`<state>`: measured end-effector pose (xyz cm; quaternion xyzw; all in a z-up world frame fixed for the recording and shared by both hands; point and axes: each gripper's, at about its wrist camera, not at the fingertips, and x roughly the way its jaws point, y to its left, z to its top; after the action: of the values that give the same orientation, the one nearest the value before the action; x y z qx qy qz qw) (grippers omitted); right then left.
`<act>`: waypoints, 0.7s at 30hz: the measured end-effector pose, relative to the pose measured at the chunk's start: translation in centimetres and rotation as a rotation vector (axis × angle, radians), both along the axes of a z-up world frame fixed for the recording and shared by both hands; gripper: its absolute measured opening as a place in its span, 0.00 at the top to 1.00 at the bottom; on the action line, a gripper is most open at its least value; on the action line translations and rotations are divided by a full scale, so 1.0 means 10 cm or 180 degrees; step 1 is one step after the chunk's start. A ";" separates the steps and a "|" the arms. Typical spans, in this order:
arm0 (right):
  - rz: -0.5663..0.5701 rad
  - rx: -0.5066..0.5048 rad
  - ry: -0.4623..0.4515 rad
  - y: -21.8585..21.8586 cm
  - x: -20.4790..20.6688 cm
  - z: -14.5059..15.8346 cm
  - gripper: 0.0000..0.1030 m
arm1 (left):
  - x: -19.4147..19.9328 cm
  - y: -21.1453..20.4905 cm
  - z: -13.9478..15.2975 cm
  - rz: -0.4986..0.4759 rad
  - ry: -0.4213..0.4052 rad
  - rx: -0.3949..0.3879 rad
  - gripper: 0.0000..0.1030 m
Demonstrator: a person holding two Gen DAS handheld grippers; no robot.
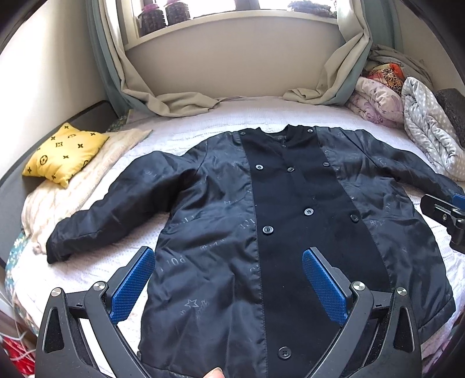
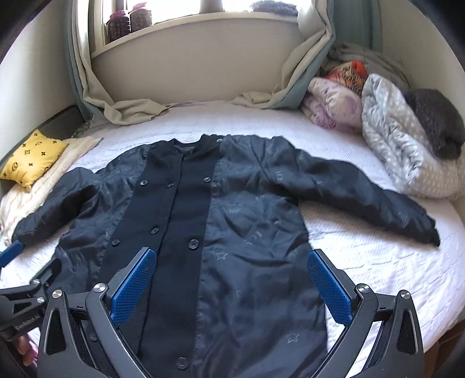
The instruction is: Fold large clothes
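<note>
Left gripper point(image 1: 228, 256) hangs over the lower front of the coat point(image 1: 276, 232), blue pads spread wide, nothing between them, released. Its left pad point(image 1: 132, 286) sits over the shiny lining panel, the other pad over the matte black button band. A fingertip point(image 1: 213, 372) peeks in at the bottom edge of the left wrist view.

Right gripper point(image 2: 232, 257) is the same story: jaws apart, empty, poised above the coat's hem end, one pad point(image 2: 133, 288) over the button band, the other over the lining near the coat's right-hand edge. In the right wrist view the left gripper's black body shows low at the coat's left edge.

The coat itself, dark and inside out by the look of its printed lining, lies flat and face up in the middle of the bed point(image 2: 363, 261), buttoned down the centre with two rows of black buttons point(image 1: 268, 229), collar toward the window. Both sleeves are spread outward and angled down toward the hem end, resting on the white bedspread.

Left of the coat, beyond its sleeve, a yellow patterned cushion point(image 1: 65, 154) rests on a cream pillow point(image 1: 81, 189). Right of the coat, past the other sleeve, a grey dotted quilt point(image 2: 407, 151) is bunched up beside a lilac floral blanket point(image 2: 331, 109). Beyond the collar, beige curtains point(image 1: 162, 99) pool on the bedspread under the window sill point(image 1: 232, 17).
</note>
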<state>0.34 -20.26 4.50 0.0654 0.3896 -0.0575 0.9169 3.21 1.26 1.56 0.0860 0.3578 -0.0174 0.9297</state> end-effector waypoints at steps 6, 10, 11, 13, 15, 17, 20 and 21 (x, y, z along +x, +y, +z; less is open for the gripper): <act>0.0006 -0.0081 0.0007 0.06 -0.06 -0.05 0.00 | -0.02 -0.07 -0.01 -0.0076 0.0017 0.0004 0.00; -0.0018 -0.0060 0.0029 0.07 -0.12 -0.07 0.00 | -0.02 -0.08 -0.02 -0.0095 0.0052 -0.0027 0.00; -0.0039 -0.0035 0.0039 0.06 -0.14 -0.08 0.00 | -0.02 -0.08 -0.02 -0.0096 0.0059 -0.0032 0.00; -0.0052 0.0010 0.0055 0.04 -0.17 -0.09 0.00 | -0.02 -0.08 -0.03 -0.0098 0.0066 -0.0040 0.00; -0.0068 0.0026 0.0055 0.03 -0.20 -0.08 0.00 | -0.03 -0.08 -0.03 -0.0098 0.0076 -0.0055 0.00; -0.0087 0.0018 0.0047 0.02 -0.22 -0.08 0.00 | -0.03 -0.08 -0.03 -0.0096 0.0099 -0.0071 0.00; -0.0114 0.0032 0.0054 0.01 -0.27 -0.08 0.00 | -0.08 -0.07 -0.01 -0.0107 0.0136 -0.0117 0.00; -0.0104 0.0052 0.0064 0.01 -0.29 -0.08 0.00 | -0.11 -0.06 0.00 -0.0105 0.0142 -0.0130 0.00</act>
<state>-2.61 -20.16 3.73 0.0787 0.3981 -0.0699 0.9113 2.15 0.63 1.52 0.0725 0.3766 -0.0419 0.9226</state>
